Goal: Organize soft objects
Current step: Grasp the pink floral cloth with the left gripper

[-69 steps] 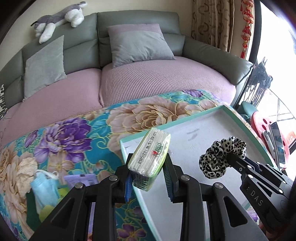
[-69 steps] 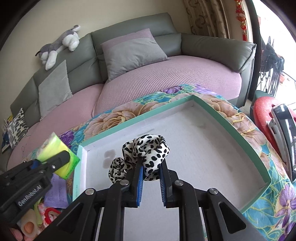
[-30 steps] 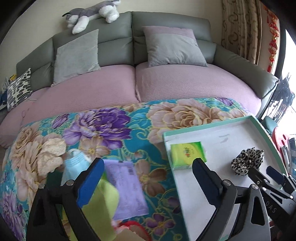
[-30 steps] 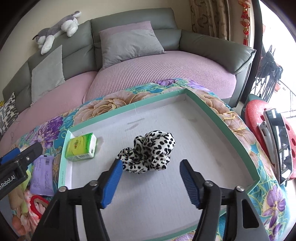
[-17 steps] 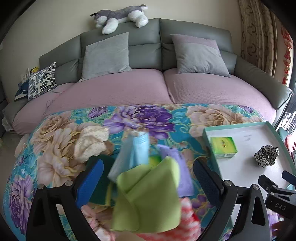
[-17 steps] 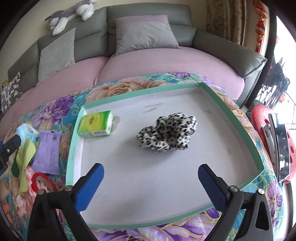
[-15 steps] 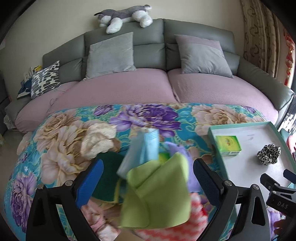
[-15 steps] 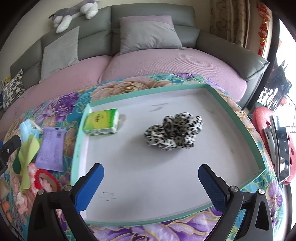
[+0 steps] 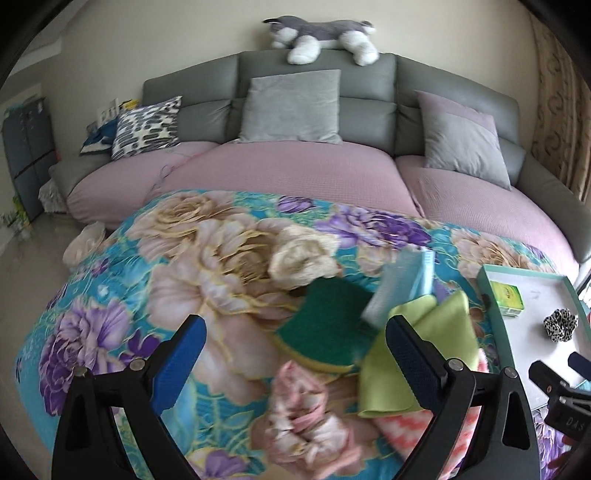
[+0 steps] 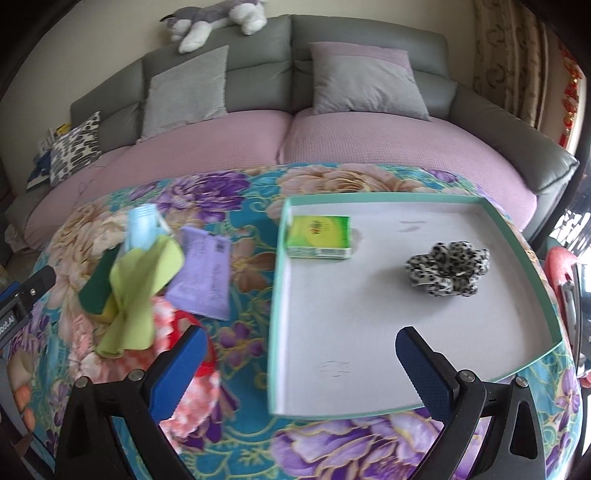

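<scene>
A green-rimmed white tray [image 10: 280, 295] holds a green tissue pack [image 10: 319, 236] at its far left corner and a leopard-print scrunchie [image 10: 448, 267] to the right. The tray [image 9: 491, 295], tissue pack [image 9: 509, 297] and scrunchie [image 9: 559, 324] also show at the right in the left wrist view. Left of the tray lies a pile: a green cloth [image 10: 140, 291], green sponge [image 9: 328, 328], blue face mask [image 9: 402, 291], purple packet [image 10: 205, 273], pink scrunchie [image 9: 306, 417] and a coral-patterned cloth [image 10: 184, 373]. My left gripper [image 9: 295, 358] is open above the pile. My right gripper [image 10: 299, 369] is open over the tray's near left edge.
The table carries a floral cloth [image 9: 184, 258]. Behind it stands a grey and pink sofa [image 9: 295, 173] with cushions and a plush husky [image 9: 321, 33] on top. A red stool [image 10: 561, 273] stands right of the table.
Both grippers let go of the tissue pack and the scrunchie in the tray and opened wide. Both then swung left and drew back; the left one is over the pile.
</scene>
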A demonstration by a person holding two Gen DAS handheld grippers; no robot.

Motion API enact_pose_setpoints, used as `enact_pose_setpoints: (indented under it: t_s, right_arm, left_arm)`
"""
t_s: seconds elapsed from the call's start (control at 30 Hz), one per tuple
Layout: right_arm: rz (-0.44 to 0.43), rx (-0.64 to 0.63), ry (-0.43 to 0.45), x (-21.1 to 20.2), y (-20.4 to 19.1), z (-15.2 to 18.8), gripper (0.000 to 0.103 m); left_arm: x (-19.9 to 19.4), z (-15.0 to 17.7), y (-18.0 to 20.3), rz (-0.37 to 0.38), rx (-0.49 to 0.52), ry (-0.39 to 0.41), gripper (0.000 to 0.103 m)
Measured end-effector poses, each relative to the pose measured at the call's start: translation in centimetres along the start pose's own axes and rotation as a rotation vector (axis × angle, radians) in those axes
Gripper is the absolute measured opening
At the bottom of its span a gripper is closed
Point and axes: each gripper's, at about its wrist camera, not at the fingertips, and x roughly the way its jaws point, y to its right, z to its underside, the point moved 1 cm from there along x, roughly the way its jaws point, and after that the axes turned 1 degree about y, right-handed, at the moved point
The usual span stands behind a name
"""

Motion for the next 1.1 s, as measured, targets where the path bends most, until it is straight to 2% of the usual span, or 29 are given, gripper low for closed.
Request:
enact_pose_setpoints:
  t_s: [0.33,0.57,0.8,1.03,1.1]
  right_arm:
    - [-0.043,-0.096,-0.038,-0.4,-4.9,2.3,0.103]
    - [-0.061,-0.126,-0.082,0.0,-6.2,4.0,0.103]
    - [-0.064,-0.118,-0.096,0.7,-5.9,3.7,0.103]
    - [-0.083,-0.083,-0.104,1.3,-5.4,3.4,0.103]
    - [-0.091,-0.097,-0.116,1.5,-5.6,3.5,0.103]
  left_arm:
    - [0.5,3.2,-3.1,0.013,-0.03,-0.079,0.098]
    - [1.8,5.2,-1.9,0.034,0.045,-0.183,0.098]
    - [3.5,6.4,-0.5,0.046,0.084,-0.268,0.098]
    - [4.5,7.0,0.4,0.054,0.113,-0.3,0.097]
    - [4.5,7.0,0.7,0.065,0.119,-0.306,0.093]
